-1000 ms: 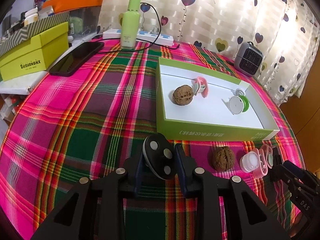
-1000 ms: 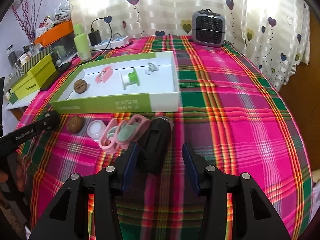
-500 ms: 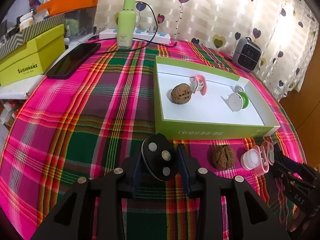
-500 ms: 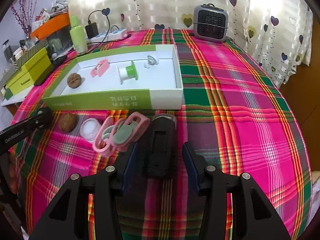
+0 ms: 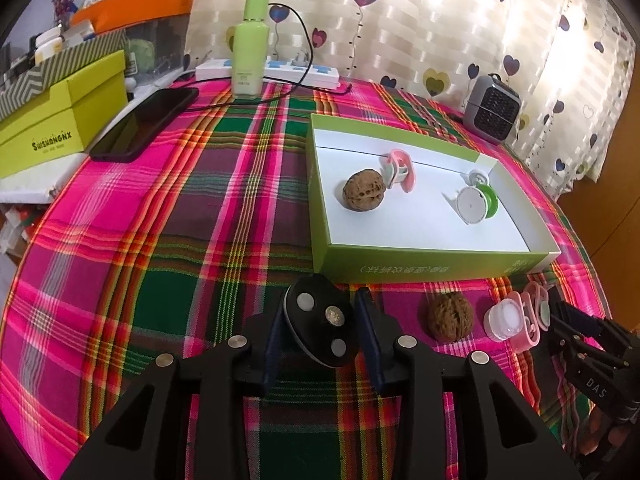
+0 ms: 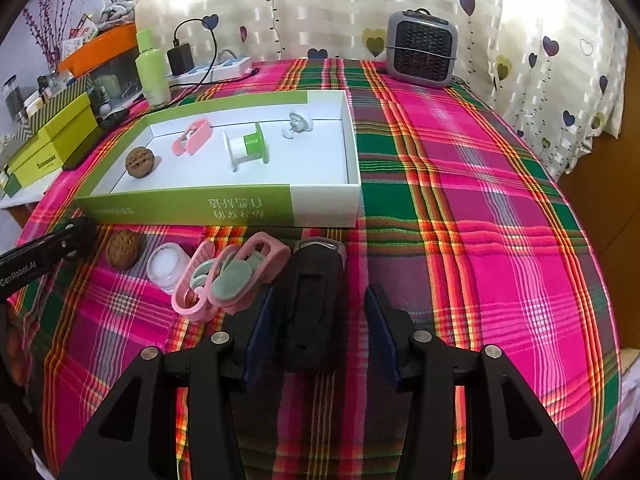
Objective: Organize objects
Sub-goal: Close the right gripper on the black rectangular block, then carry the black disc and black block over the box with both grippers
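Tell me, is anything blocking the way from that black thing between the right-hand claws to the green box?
Nothing visible does. The black device lies between the right gripper jaws, directly before the green box; only its low front wall must be cleared.

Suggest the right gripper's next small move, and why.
Probably close the right gripper on the black device. Its open jaws already straddle the device on the cloth, with a gap showing at the right pad, and the box just ahead has free floor for it.
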Tool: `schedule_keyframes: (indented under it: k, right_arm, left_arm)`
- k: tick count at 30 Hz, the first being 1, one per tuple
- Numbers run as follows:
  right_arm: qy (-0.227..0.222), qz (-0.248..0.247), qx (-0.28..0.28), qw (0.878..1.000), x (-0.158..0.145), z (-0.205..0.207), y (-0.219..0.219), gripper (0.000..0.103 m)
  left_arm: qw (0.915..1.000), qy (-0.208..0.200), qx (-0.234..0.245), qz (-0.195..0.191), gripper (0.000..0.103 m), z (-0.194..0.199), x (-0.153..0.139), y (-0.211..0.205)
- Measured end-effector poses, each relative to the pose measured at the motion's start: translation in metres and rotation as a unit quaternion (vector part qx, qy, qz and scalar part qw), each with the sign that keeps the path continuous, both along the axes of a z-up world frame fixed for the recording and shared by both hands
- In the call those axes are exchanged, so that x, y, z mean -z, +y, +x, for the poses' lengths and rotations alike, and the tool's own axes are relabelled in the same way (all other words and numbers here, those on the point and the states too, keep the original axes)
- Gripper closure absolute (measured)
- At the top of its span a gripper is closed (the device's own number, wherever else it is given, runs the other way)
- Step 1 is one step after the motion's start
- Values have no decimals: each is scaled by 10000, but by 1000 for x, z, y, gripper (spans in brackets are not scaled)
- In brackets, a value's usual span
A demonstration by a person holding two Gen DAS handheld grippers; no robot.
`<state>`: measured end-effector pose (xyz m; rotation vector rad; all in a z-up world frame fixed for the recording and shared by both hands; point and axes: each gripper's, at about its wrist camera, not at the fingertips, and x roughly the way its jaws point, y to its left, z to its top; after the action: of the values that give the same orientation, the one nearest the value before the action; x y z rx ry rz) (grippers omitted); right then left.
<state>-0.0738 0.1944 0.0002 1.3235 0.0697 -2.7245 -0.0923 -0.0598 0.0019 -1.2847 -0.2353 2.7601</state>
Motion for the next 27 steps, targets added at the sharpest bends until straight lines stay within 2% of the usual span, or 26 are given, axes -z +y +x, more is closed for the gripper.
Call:
schedule_keyframes:
  k: [4,8,9,27]
  right_arm:
    - [0,-50,17,10000,0,0,1,57]
    - [14,-23,89,10000,-1,0,3,73]
    - [12,-29,80,10000,-1,0,3,75]
    - [66,-265,-100,9996,-4,4,1,75]
  left_arm:
    - [10000,-20,-35,-78,77,0,0,0]
    - [9999,-35,-73,-73,79,2,-1,-3]
    - [9999,-39,-78,-74,79,2,-1,-3]
    - [10000,49,14,-67,79,9,-9,1]
